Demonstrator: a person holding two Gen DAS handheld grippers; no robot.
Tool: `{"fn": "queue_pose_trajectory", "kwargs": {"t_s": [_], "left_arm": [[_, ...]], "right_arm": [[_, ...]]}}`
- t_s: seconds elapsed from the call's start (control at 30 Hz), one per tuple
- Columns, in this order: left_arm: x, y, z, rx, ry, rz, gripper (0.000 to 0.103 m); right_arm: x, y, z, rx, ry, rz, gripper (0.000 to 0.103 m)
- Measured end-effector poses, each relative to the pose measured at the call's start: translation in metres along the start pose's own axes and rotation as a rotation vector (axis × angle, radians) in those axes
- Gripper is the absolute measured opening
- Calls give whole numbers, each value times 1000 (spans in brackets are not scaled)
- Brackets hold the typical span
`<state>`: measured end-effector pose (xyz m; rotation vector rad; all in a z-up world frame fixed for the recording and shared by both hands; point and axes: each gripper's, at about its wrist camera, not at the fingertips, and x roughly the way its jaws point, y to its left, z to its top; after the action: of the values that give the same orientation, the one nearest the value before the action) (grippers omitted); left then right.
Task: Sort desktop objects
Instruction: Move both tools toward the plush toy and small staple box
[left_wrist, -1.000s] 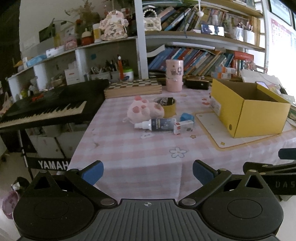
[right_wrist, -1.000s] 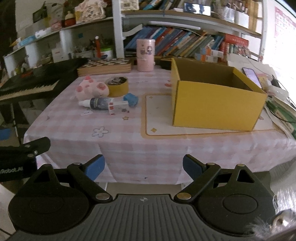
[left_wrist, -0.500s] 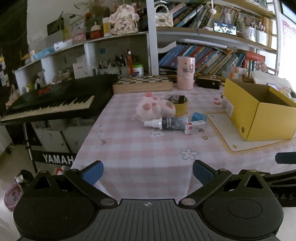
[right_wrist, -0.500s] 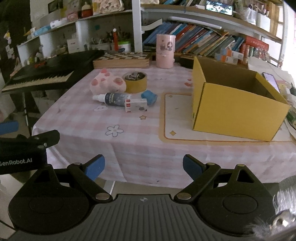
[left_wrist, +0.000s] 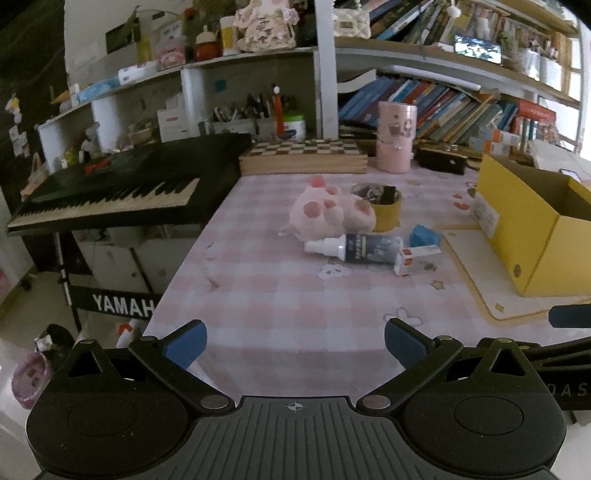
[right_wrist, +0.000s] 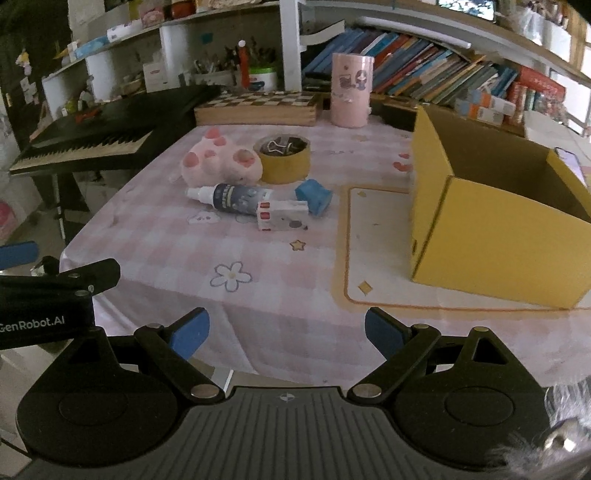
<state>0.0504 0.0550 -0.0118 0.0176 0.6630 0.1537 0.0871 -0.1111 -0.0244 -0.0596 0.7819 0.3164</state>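
Both claws hang over the near edge of the pink checked tabletop (right_wrist: 288, 258), each with its blue-tipped fingers spread wide and nothing between them: the left claw (left_wrist: 295, 341) and the right claw (right_wrist: 287, 330).

In the right wrist view, the clutter to be sorted sits at about 11 o'clock from the right claw. A pink plush paw toy (right_wrist: 218, 162) lies touching a yellow roll of tape (right_wrist: 283, 162) with black binder clips in its core. Just in front of them a white-capped dark spray bottle (right_wrist: 229, 196) lies on its side, its base against a small white and red carton (right_wrist: 282, 216). A blue sharpener-like block (right_wrist: 314, 195) sits beside the carton at its 1 o'clock. An open yellow cardboard box (right_wrist: 491, 236) stands on a cream mat (right_wrist: 369, 243) at 2 o'clock.

At 12 o'clock, at the tabletop's far edge, stand a wooden chessboard box (right_wrist: 256, 107) and a pink cylindrical holder (right_wrist: 351, 90). A black keyboard (left_wrist: 122, 188) stands at 10 o'clock, off the tabletop.
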Motion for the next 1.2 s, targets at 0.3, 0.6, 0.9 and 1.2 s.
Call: {"fn": "queue_pose_trajectory", "kwargs": {"t_s": [0.3,0.6,0.9,1.2], "left_arm": [[26,-1,21,-24,18,63,103],[51,-6,43,-43,39,117,103],[69,-6,54,-55,74,185,103],[78,-7,59,-61,93,213,103]], "right_arm": [[38,-7,32,-33,26,63,85],[74,-18,62,-59,47,85,78],[118,-22,83,-61,91,112,73],[145,-19,91,-88,129,138,54]]}}
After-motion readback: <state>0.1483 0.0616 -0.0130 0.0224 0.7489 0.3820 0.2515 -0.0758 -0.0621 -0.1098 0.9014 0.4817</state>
